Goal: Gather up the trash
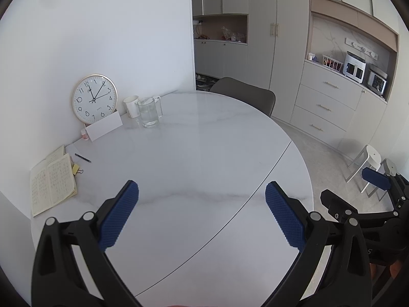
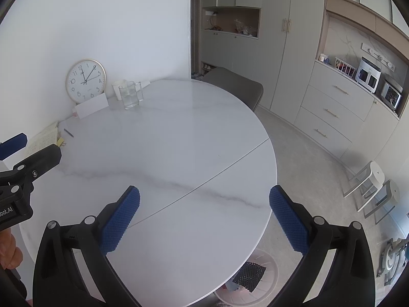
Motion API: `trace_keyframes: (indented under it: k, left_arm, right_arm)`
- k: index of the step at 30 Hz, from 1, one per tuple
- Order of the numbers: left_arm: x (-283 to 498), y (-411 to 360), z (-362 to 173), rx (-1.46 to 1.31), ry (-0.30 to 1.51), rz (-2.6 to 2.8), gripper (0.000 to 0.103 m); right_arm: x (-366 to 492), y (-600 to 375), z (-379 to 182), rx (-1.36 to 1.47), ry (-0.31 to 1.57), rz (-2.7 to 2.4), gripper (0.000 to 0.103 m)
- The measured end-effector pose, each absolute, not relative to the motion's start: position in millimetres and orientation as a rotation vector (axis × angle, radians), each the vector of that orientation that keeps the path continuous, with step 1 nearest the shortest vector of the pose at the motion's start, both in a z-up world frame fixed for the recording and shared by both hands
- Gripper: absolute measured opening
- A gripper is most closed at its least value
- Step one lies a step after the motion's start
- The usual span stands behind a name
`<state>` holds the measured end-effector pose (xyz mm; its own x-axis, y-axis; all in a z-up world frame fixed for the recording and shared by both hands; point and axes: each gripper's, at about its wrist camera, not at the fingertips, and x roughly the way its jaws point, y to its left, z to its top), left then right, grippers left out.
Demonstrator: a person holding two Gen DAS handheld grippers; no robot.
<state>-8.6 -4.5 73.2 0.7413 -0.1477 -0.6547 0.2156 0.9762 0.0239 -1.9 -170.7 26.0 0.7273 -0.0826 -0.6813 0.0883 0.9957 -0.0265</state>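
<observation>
Table point(image 2: 179, 128) edge hides bin point(image 2: 265, 266).

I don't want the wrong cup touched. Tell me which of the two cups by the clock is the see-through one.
The glass mug, nearer the table middle, is see-through. The white mug behind it, closer to the clock, is opaque.

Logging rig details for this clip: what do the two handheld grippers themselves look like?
Both the left gripper and right gripper have matte black plastic frames with round silver pivot pins, and jaws faced with blue dimpled rubber pads. White lettering ending "bot.AI" marks the left unit's body in the right wrist view. No cables visible.
</observation>
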Motion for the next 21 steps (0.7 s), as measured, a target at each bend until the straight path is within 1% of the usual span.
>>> trace_keyframes:
  k: [21]
  left_arm:
    - [-11.5,-4.7,71.5,0.105,0.713,-0.205,0.095]
  right_arm:
    - [-10.1,-172.1,25.5,0.013,0.752,-0.101,0.101]
